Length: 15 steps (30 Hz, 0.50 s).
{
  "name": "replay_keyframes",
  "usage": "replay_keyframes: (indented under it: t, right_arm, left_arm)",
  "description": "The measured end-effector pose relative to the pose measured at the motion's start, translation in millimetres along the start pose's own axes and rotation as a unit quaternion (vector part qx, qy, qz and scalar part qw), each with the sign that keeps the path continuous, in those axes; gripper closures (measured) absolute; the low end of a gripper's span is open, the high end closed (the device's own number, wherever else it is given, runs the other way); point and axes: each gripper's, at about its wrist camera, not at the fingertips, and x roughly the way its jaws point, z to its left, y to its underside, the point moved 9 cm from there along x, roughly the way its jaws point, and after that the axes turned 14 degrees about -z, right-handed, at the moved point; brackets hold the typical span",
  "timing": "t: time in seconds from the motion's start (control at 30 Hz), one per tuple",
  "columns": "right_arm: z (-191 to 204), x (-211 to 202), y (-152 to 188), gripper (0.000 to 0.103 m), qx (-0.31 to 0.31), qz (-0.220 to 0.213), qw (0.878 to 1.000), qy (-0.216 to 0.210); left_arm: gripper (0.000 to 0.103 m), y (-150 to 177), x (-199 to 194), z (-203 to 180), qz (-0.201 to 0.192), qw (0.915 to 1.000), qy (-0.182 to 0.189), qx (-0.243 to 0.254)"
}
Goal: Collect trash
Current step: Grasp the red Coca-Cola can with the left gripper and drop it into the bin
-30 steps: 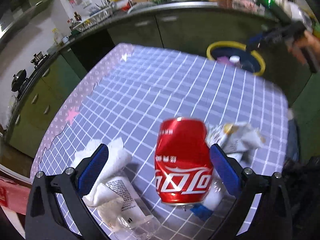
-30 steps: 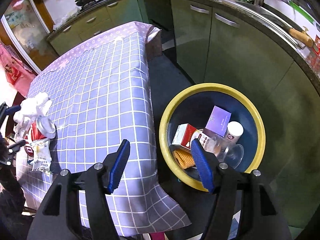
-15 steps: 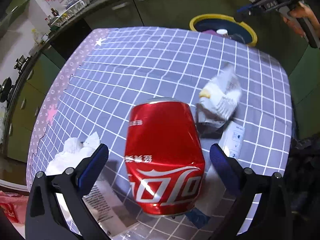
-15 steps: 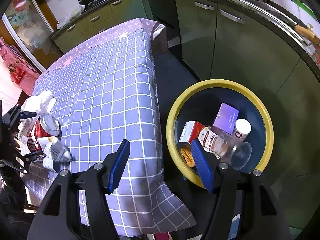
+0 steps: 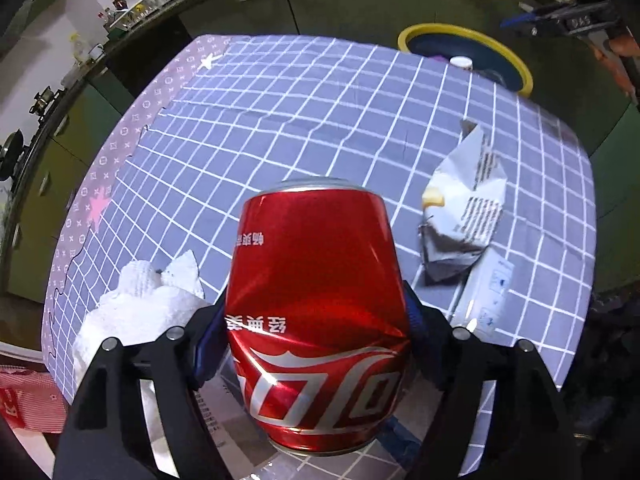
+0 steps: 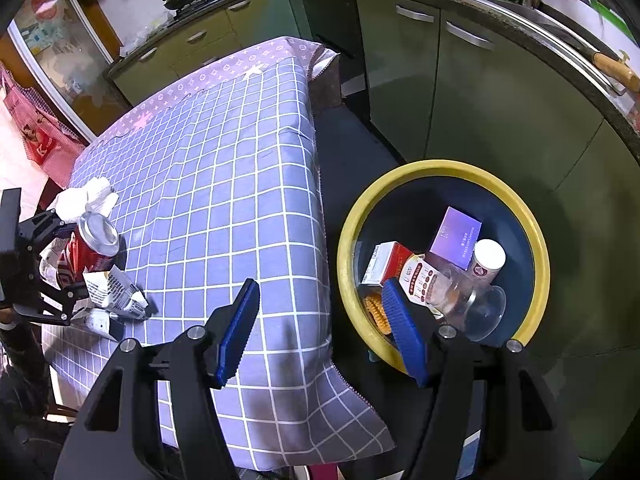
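Since a second ago the left gripper [image 5: 316,320] has closed its blue pads from wide apart onto the dented red cola can [image 5: 316,312], which now sits clamped between them and lifted off the checked tablecloth [image 5: 280,120]; the can fills the middle of the left wrist view and hides most of both pads. Just to the gripper's left lies a wad of white tissue [image 5: 148,304]; beneath it a clear plastic wrapper with print, mostly cut off, possibly a bottle. To its right sits a crumpled silver snack bag [image 5: 464,216] resting on a small white carton [image 5: 492,292]. The right gripper [image 6: 320,328] hangs spread and empty, over the table edge, the yellow-rimmed bin [image 6: 352,232] just ahead to its right, holding boxes and jars.
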Motion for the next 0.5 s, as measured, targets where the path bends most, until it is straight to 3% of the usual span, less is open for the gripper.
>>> replay_keyframes:
  t: [0.37,0.5]
  right_arm:
    - [-3,-5,-3,0.039,0.000,-0.008,1.000,0.005]
    - [-14,-15,-7,0.039,0.000,-0.021,1.000,0.021]
  left_arm:
    - [0.030,-34,-44,8,-0.059,0.9979,-0.015,-0.022]
    - [0.030,-63,-59,-10,-0.075,0.9969,0.019,-0.015]
